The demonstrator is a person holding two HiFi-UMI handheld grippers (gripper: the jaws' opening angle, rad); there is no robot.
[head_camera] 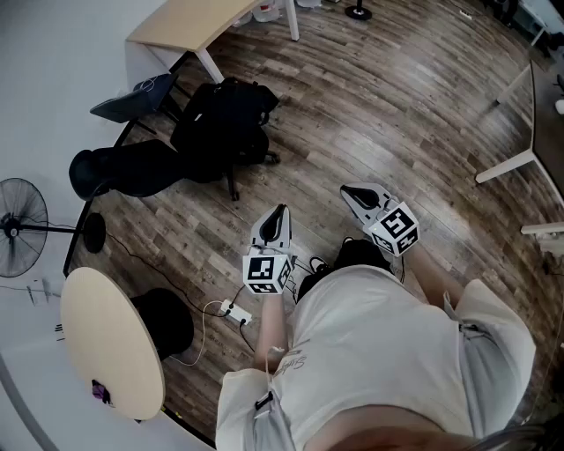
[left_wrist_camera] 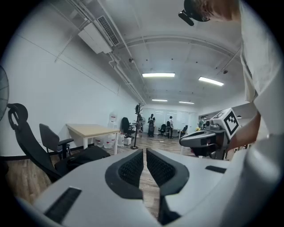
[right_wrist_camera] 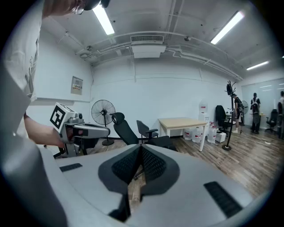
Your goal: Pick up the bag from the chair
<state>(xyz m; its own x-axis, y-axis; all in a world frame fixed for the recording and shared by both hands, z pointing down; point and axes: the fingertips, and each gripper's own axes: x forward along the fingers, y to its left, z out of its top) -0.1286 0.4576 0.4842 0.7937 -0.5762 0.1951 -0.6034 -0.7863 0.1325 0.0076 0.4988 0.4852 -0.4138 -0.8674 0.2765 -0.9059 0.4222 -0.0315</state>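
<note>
A black bag [head_camera: 225, 119] lies on the seat of a reclined black office chair [head_camera: 123, 167] on the wood floor ahead of me. In the left gripper view the bag [left_wrist_camera: 86, 156] is low at the left, beside the chair's back [left_wrist_camera: 26, 137]. Both grippers hang well short of the chair and hold nothing. My left gripper [head_camera: 278, 213] is shut, its jaws [left_wrist_camera: 144, 153] together. My right gripper [head_camera: 352, 192] is also shut, with its tips [right_wrist_camera: 141, 148] touching. The chair [right_wrist_camera: 126, 128] shows beyond them in the right gripper view.
A wooden table [head_camera: 189, 22] stands behind the chair, with a second dark chair [head_camera: 132, 101] at its left. A floor fan [head_camera: 18, 220] and a round table [head_camera: 110, 343] are at my left. A power strip [head_camera: 236, 311] and cables lie by my feet.
</note>
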